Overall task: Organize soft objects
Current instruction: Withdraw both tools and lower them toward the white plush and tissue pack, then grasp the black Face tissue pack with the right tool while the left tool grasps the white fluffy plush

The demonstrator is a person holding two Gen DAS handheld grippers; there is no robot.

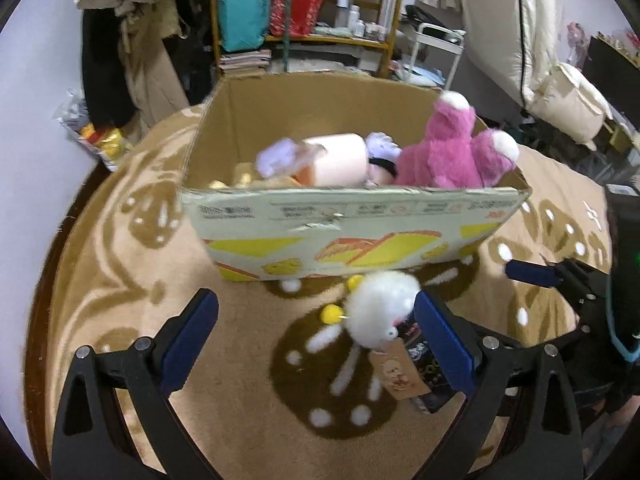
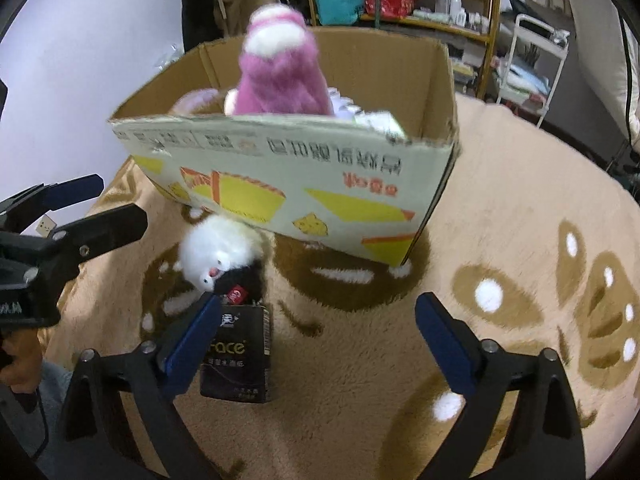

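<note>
A cardboard box (image 1: pixel 352 220) stands on the tan blanket and holds a pink plush bear (image 1: pixel 448 148), a cream pillow-shaped toy (image 1: pixel 340 158) and other soft toys. The box (image 2: pixel 280 176) and bear (image 2: pixel 280 76) also show in the right wrist view. A small white fluffy plush (image 1: pixel 380 308) with yellow feet and a paper tag lies on the blanket just in front of the box, also seen in the right wrist view (image 2: pixel 220 252). My left gripper (image 1: pixel 316 320) is open, its right finger beside the plush. My right gripper (image 2: pixel 316 320) is open and empty to the plush's right.
A black tissue pack (image 2: pixel 238 356) lies beside the white plush, also seen in the left wrist view (image 1: pixel 428 376). The tan patterned blanket (image 2: pixel 500 240) covers the round surface. Shelves (image 1: pixel 304 12), hanging clothes and a white cart stand behind the box.
</note>
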